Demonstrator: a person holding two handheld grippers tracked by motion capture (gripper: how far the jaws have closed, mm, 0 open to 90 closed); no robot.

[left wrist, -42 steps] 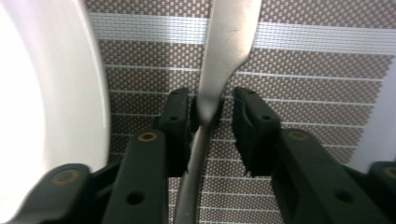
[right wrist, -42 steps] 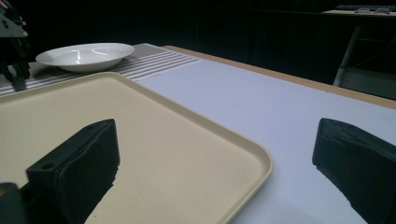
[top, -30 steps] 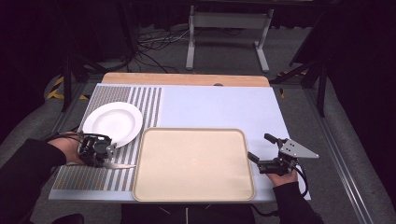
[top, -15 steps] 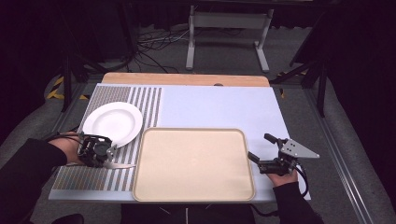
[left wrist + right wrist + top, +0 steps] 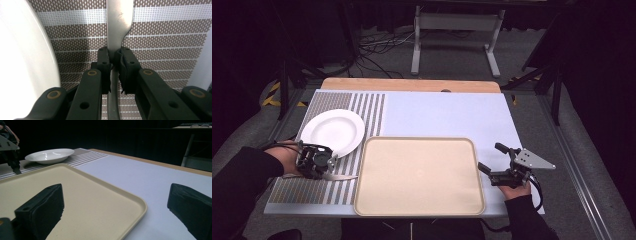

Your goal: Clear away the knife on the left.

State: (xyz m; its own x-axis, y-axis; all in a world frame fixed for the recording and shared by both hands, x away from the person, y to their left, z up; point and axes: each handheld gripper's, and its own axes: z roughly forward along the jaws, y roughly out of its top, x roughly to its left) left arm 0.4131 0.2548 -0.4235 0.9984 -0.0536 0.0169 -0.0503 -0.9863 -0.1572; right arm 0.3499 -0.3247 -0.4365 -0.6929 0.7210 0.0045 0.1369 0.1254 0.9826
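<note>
Left gripper [image 5: 333,169] sits low over the striped placemat [image 5: 302,187], jaws clamped on the handle of a metal table knife [image 5: 343,176]. In the left gripper view the two black pads [image 5: 126,60] pinch the handle of the knife [image 5: 117,27] from both sides; the blade runs straight ahead of the jaws, flat against the brown-and-white weave of the placemat [image 5: 170,30]. In the high view the blade tip points away from this gripper toward the near-left edge of the beige tray [image 5: 419,175], close to it; touching or not, cannot tell

White plate [image 5: 332,132] lies just beyond and beside the left gripper, on the same mat; its rim [image 5: 30,50] curves along the left of that gripper's jaws

Right gripper [image 5: 493,160] rests at the tray's right edge, jaws spread wide and holding nothing. In the right gripper view one jaw stands over the tray [image 5: 82,195], the other over the pale blue table cover [image 5: 150,177]; tray corner lies between them. Far ahead of it: the plate [image 5: 47,155] and the left gripper [image 5: 10,152]
</note>
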